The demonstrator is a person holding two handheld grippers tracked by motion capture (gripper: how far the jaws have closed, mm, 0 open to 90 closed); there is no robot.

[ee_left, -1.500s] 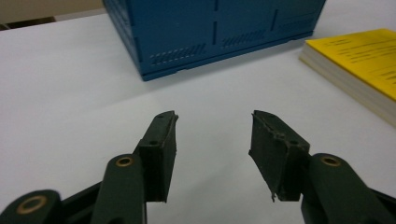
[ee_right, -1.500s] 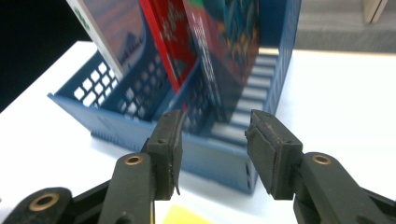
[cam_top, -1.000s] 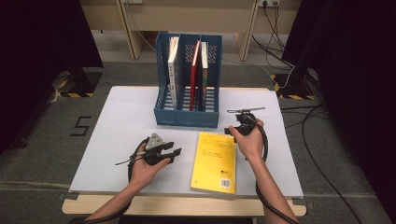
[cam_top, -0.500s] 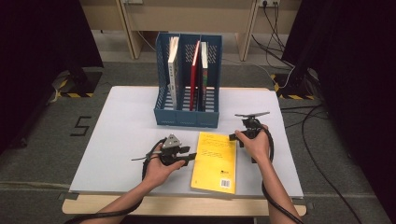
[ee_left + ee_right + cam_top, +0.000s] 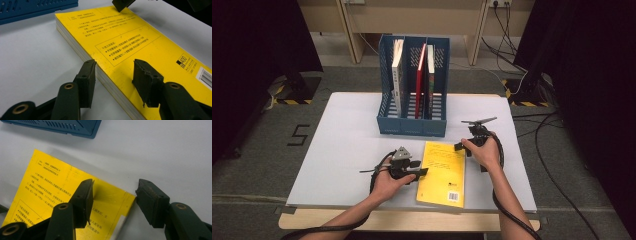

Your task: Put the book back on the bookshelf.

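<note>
Broadly, the dark room fills the edges of the high view: grey floor (image 5: pixel 272 150) with a painted numeral at left centre, black curtains in the upper corners, and loose cables (image 5: pixel 532 75) at the upper right. The white table (image 5: pixel 342 145) occupies the middle of the frame, with a wooden edge strip along its lower side.

At upper centre of the table stands a blue file rack (image 5: pixel 413 125) with upright books in its compartments: a white-spined one at left, a red one and a dark one toward the right. It stands well apart from the grippers and blocks nothing.

The yellow book (image 5: pixel 443 172) lies flat, back cover up, at lower centre of the table, below the rack and between the two hands.

The left gripper (image 5: pixel 418 172) rests at the book's left long edge. In the left gripper view its jaws are spread, one over the table, one over the cover (image 5: pixel 130 42), pinching nothing.

The right gripper (image 5: pixel 459 146) sits at the book's upper right corner. In the right gripper view its jaws have just been opening and stand spread astride that corner (image 5: pixel 125 195), not pressing on it.
</note>
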